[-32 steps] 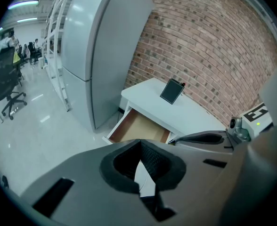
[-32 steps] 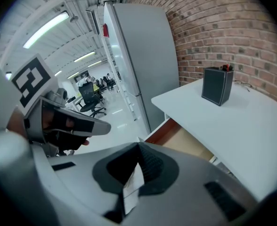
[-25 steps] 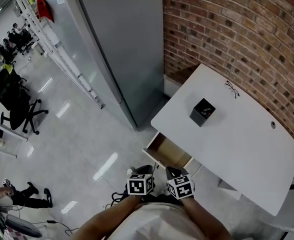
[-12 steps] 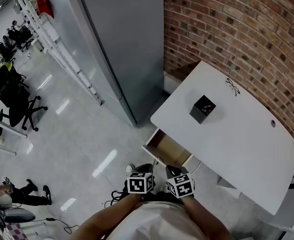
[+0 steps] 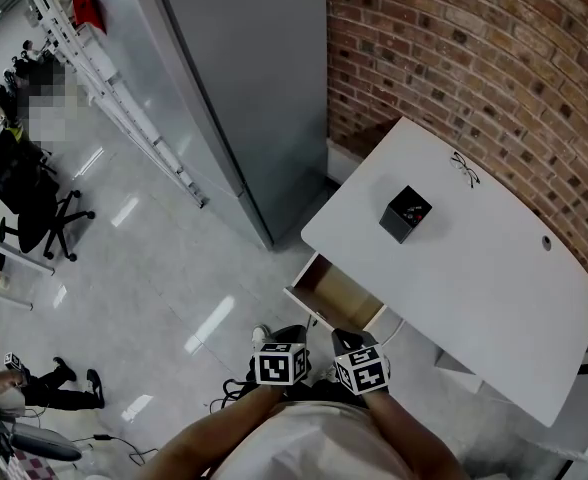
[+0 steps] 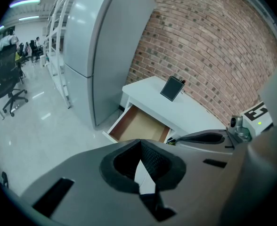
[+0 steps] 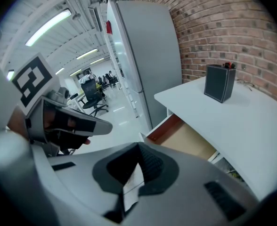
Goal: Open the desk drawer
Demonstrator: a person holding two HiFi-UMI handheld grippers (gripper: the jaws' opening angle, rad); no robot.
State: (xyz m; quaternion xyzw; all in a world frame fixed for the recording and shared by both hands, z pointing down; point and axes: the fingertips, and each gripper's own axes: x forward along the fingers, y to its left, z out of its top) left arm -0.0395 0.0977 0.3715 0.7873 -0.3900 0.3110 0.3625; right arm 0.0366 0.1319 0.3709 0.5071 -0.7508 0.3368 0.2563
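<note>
The head view looks steeply down from high above the desk, off the side where its drawer stands open. Both gripper views sit lower, well back from the desk on that same side, facing it slantwise downward. All three share the drawer and the desk's top.

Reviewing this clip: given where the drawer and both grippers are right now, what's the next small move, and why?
Probably nothing more than lowering both grippers and ending the take. The drawer under the white desk already stands pulled out, with its bare inside showing. The left gripper and right gripper hang short of it, near the person's body, with their jaws together on nothing.
</note>
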